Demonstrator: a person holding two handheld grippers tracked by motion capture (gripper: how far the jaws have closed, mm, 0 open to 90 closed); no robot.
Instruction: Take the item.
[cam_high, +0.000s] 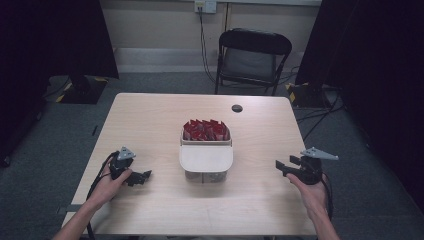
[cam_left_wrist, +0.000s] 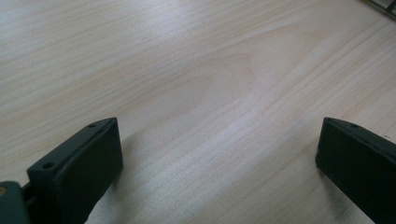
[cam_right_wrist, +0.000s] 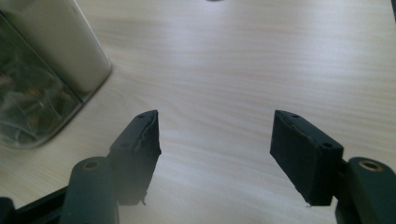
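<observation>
High view first: a pale wooden table (cam_high: 150, 125) takes up the middle of the frame, and at its centre stands a clear box (cam_high: 206, 150) with a cream lid (cam_high: 206, 159) lying over its near half. Red packets (cam_high: 205, 130) stand packed in the open far half. At lower left of the frame the left gripper (cam_high: 142, 176) sits in the person's left hand (cam_high: 111, 186), pointing toward the box but well apart from it. At lower right the right gripper (cam_high: 284, 165) is held in the right hand (cam_high: 311, 192), also aimed at the box and well apart from it. A black folding chair (cam_high: 252, 57) stands beyond the table at upper centre, and a small dark round hole (cam_high: 237, 108) marks the tabletop behind the box.

Left gripper view: the two black jaws stand wide apart at the lower corners of the frame, with bare wood grain between them and nothing held.

Right gripper view: the jaws are spread wide and hold nothing. The box (cam_right_wrist: 42, 79) fills the upper left of the frame, its clear wall showing blurred contents, probably more packets.
</observation>
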